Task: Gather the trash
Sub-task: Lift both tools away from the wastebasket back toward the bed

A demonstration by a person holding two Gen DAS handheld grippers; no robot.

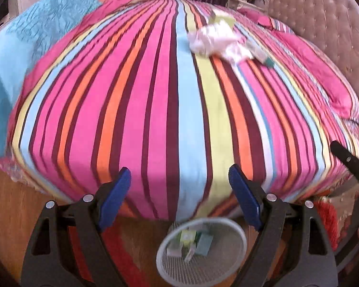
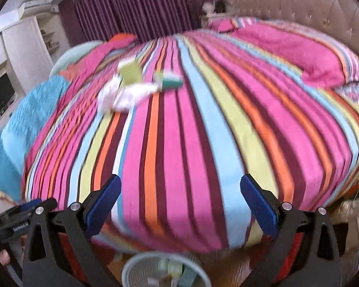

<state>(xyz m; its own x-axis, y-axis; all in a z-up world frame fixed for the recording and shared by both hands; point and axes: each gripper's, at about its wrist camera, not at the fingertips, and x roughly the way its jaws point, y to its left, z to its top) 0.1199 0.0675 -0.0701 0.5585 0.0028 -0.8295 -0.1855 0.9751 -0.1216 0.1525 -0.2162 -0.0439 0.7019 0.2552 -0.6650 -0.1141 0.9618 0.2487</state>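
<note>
No text can be read anywhere. The only lettering is a short white print on the black body of the left claw [image 2: 24,224], seen at the lower left edge of the right wrist view, and it is too small and blurred to make out.

- A bed [image 1: 155,110] under a striped cover [image 2: 179,148] of pink, orange, maroon, pale blue and yellow.
- A crumpled turquoise blanket [image 1: 36,35] along the bed's left side.
- A pink pillow [image 2: 299,52] near the tufted headboard [image 1: 323,24].
- Purple curtains [image 2: 131,7] behind the bed.
- White cabinets [image 2: 24,45] and a dark screen [image 2: 0,95] at far left.
- Wooden floor [image 1: 7,203] below.
</note>
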